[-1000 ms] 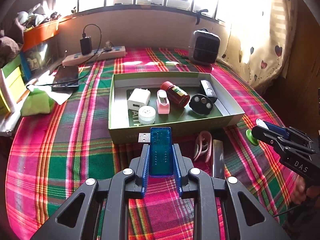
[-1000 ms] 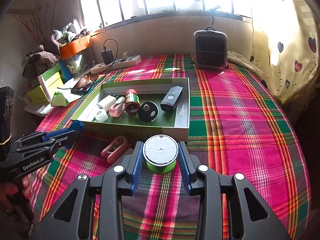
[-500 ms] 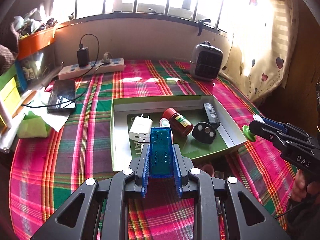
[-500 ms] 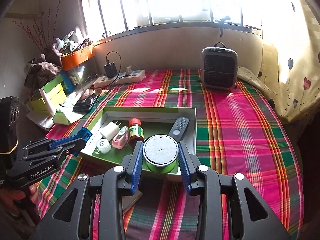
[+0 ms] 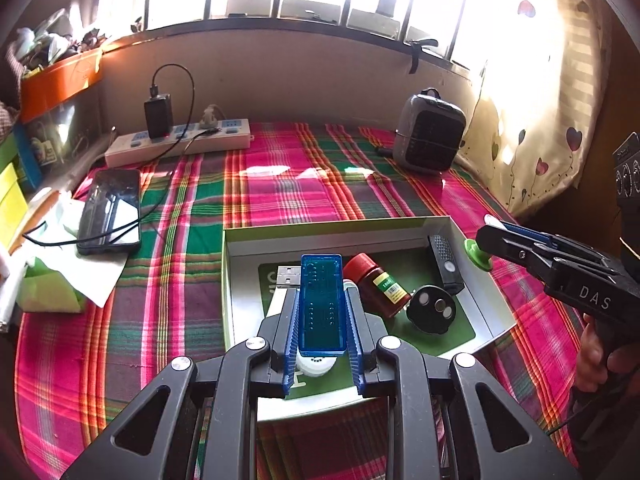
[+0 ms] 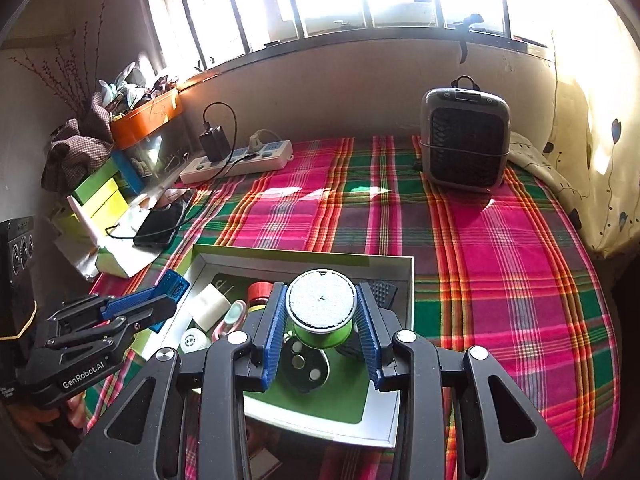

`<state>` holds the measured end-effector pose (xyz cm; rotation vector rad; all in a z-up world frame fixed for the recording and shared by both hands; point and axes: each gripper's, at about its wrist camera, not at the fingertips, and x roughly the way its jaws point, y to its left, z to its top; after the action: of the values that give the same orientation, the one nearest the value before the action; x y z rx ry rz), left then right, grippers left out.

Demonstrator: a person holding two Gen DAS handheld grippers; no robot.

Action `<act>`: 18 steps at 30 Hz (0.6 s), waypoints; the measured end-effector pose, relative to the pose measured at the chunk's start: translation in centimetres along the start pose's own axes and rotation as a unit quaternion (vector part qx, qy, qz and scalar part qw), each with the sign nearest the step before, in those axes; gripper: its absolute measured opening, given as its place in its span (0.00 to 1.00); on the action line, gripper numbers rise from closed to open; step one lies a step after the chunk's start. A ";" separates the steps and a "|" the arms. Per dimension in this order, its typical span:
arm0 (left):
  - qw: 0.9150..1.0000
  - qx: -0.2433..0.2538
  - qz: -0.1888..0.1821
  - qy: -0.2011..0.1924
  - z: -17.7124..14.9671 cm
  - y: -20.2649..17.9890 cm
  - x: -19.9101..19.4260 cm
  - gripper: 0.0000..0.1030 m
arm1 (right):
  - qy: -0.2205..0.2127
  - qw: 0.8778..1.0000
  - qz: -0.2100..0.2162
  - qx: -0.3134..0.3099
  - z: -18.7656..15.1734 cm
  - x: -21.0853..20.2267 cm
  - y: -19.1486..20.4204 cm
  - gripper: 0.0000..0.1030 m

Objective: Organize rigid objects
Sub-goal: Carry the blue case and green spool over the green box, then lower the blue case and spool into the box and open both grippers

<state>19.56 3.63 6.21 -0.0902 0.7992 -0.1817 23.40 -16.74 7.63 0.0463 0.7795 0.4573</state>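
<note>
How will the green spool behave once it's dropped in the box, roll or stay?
The green spool, held in the right hand-held gripper, looks rigid and probably light. Its round flanges suggest it may roll if it lands sideways. Set flat, it likely stays; the box is crowded.

I count two tongs: my left gripper [image 5: 322, 320] pinching one translucent blue USB stick [image 5: 322, 304], my right gripper [image 6: 322, 322] pinching one green spool with white top [image 6: 322, 312]. Below both, one shallow green-rimmed cardboard tray [image 5: 320, 226] with six items: one white charger cube [image 6: 210, 306], one white round disc [image 6: 195, 339], one pink clip, one red-capped bottle [image 5: 378, 284], one black round fob [image 5: 432, 312], one black remote [image 5: 443, 258]. Ahead: one phone [image 5: 110, 210], one power strip [image 5: 180, 142], one grey heater [image 5: 430, 140].
</note>
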 end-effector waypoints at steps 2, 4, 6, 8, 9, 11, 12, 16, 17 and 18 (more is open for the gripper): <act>1.000 -0.002 -0.003 0.002 0.3 0.0 0.5 0.20 | 0.009 1.000 0.003 0.002 0.3 1.0 -0.1 0.35; 1.000 -0.003 -0.004 0.004 0.4 0.0 1.0 0.20 | 0.016 1.000 0.010 0.006 0.4 1.8 -0.2 0.35; 1.000 -0.003 -0.006 0.008 0.6 -0.1 1.5 0.20 | 0.024 0.999 0.017 0.013 0.5 2.6 -0.4 0.35; 1.000 -0.003 -0.007 0.012 0.6 -0.2 2.1 0.20 | 0.032 0.999 0.020 0.014 0.6 3.3 -0.5 0.35; 1.000 -0.001 -0.007 0.014 0.6 -0.2 2.3 0.20 | 0.035 0.999 0.019 0.013 0.6 3.7 -0.5 0.35; 1.000 -0.001 -0.008 0.018 0.7 -0.3 2.8 0.20 | 0.041 0.999 0.019 0.013 0.7 4.3 -0.6 0.35; 1.000 -0.001 -0.008 0.020 0.7 -0.2 3.0 0.20 | 0.044 0.999 0.020 0.014 0.7 4.6 -0.6 0.35; 1.000 0.000 -0.007 0.029 0.6 -0.2 3.8 0.20 | 0.053 0.998 0.023 0.015 0.7 5.7 -0.6 0.35; 1.000 0.001 -0.008 0.030 0.5 -0.3 3.9 0.20 | 0.055 0.998 0.022 0.015 0.7 6.0 -0.6 0.35; 0.999 0.002 -0.009 0.032 0.5 -0.4 4.1 0.20 | 0.057 0.998 0.021 0.015 0.7 6.2 -0.6 0.35</act>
<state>22.63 2.46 3.71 -0.0885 0.8613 -0.2029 27.94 -14.60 3.84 0.0653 0.8997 0.4922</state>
